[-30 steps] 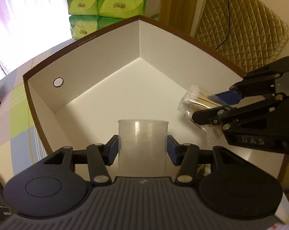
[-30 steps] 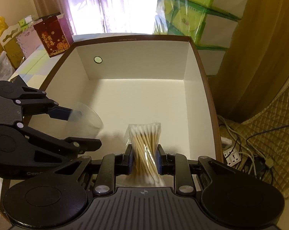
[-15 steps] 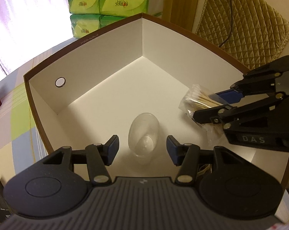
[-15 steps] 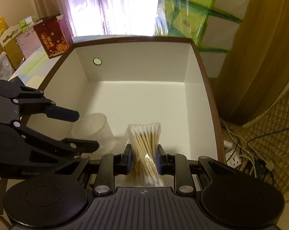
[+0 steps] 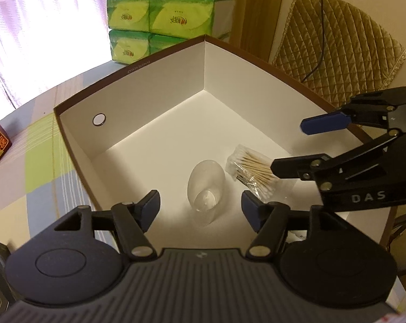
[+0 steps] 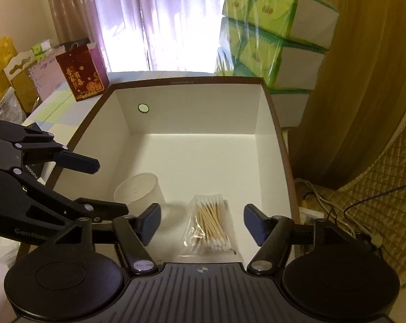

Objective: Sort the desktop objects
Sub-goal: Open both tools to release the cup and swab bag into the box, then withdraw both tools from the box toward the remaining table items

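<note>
- Cotton swabs (image 6: pixel 209 224) in a clear packet lie flat on the white floor of the brown-rimmed box (image 6: pixel 273 107), near its front; the packet's near end is cut off by the right gripper's body in the right wrist view.
- Just beside them, on their left in the right wrist view, a clear plastic cup (image 5: pixel 206 189) lies on its side. Its thin wall is hard to make out against the white floor.
- Right gripper (image 6: pixel 203 222): jaws have just been opening and now stand wide apart; the swabs lie between and below them, untouched by the pads.
- Left gripper (image 5: pixel 200 204): jaws have just been opening too, wide apart with the cup below them, clear of both pads.
</note>
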Demonstrator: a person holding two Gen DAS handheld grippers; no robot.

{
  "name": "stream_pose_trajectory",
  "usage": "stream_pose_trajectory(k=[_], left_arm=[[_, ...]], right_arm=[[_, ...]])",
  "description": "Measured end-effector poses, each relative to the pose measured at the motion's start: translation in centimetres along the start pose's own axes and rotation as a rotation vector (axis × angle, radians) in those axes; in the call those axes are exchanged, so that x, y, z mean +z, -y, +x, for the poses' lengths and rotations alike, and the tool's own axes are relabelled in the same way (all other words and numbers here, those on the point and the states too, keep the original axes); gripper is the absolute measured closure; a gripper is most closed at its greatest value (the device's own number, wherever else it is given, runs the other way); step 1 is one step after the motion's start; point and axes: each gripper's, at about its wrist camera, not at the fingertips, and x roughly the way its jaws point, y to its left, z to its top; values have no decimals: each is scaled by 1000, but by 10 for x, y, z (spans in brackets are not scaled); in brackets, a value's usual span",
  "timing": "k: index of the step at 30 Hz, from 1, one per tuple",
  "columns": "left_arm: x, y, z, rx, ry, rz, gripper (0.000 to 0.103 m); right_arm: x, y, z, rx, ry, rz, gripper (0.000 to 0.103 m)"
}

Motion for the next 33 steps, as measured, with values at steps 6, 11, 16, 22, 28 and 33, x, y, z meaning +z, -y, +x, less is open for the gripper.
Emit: stream_pose_trajectory(k=[6,11,16,22,28,33], left_arm=[[-5,0,-10,7,1,-10,28],[-9,5,-20,11,9,-9,23],[-13,6,-31,16,16,-15,16],[-19,8,-46,9,34,-23,15],[-27,9,-63,0,56,-30,15],[-35,8,-80,-7,80,-36,15]], right_arm=[[-2,0,-11,7,9,23,15],[-3,-1,-22,8,30,38,6],[-3,-4,-32,9,50,49,3],[-5,-13,-46,2,75,53,2],[-8,-25,-64,-2,102,56,2],[-13,-37,-81,-12,128,65,2]])
